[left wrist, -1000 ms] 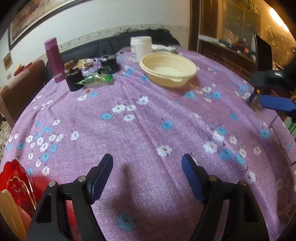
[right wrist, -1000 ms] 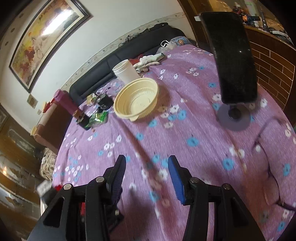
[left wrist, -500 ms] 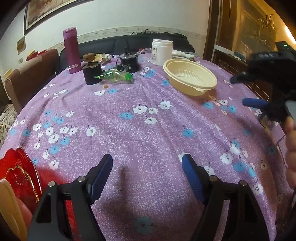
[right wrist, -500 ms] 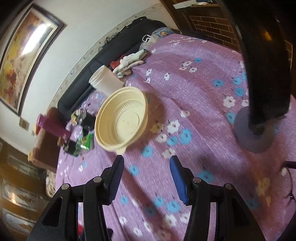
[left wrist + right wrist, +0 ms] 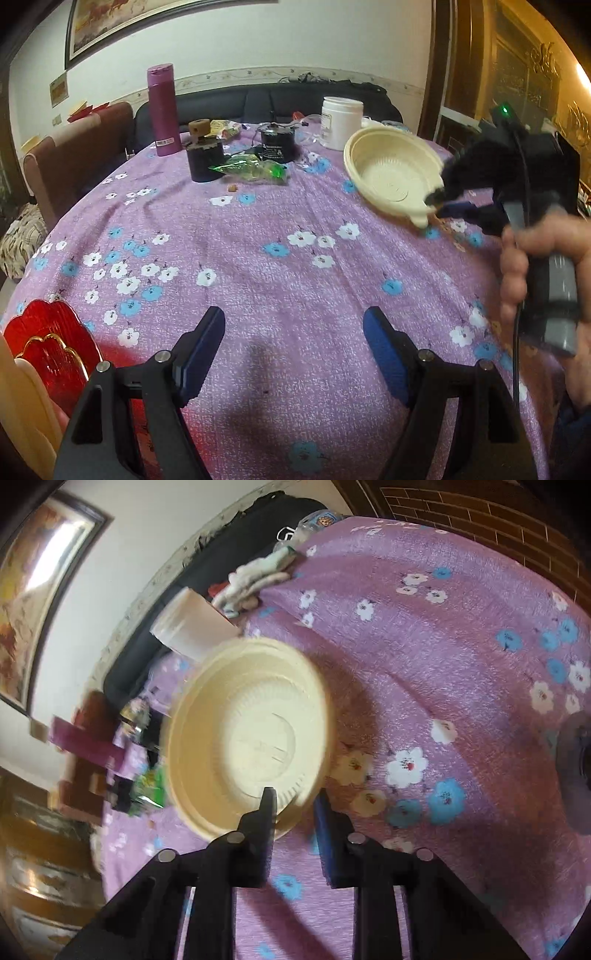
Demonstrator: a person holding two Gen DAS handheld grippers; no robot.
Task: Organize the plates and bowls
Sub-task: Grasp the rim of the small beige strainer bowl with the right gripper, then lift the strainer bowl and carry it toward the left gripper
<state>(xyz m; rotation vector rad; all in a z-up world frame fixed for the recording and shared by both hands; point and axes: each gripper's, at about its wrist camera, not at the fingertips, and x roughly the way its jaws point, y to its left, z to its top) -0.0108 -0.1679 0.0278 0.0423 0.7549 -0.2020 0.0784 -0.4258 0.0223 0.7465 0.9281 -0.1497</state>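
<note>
The cream bowl (image 5: pixel 251 734) is pinched at its near rim by the right gripper (image 5: pixel 293 805), whose jaws have just been closing, far across the purple floral tablecloth (image 5: pixel 258 266). The left gripper (image 5: pixel 293 347) is held wide open and empty, beside a red plate (image 5: pixel 51 343).

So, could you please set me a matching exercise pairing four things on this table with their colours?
Things:
1. bowl
2. flask
3. plate
4. jar

Colours:
A. red
B. white
C. cream
D. magenta

Pairs: 1-C, 2-D, 3-A, 4-B
</note>
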